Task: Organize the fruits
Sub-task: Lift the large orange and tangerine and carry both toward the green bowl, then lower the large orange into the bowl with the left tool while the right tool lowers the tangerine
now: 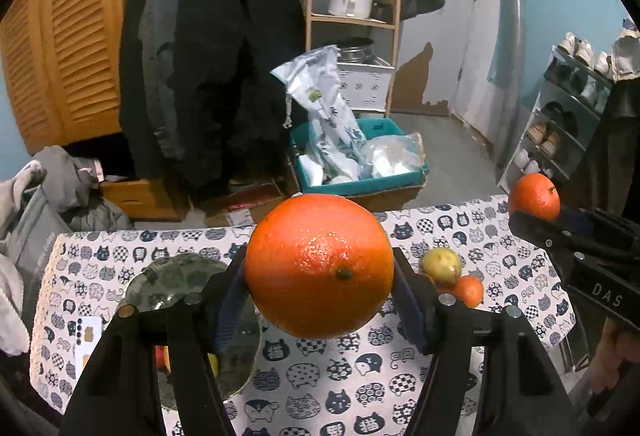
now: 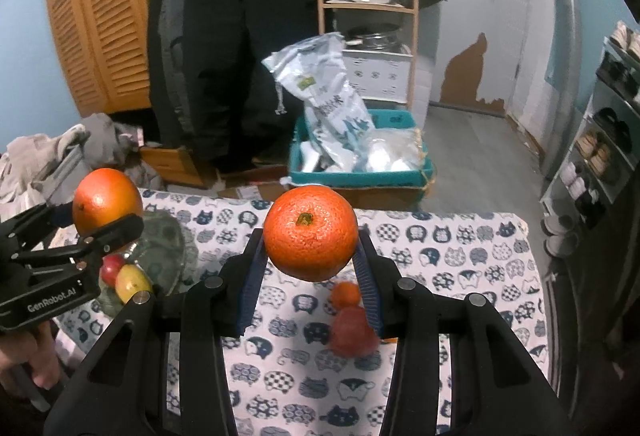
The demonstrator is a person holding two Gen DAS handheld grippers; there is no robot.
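Left tool (image 1: 319, 278) grips large orange (image 1: 319, 264), right tool (image 2: 311, 256) tangerine (image 2: 310, 232)

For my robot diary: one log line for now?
left gripper: holds big orange | right gripper: holds small orange | both above table

White tablecloth (image 1: 320, 376) printed with navy cats; on it a green-grey glass bowl (image 1: 176, 276), yellow-green fruit (image 1: 442, 266), small orange mandarin (image 1: 469, 290).
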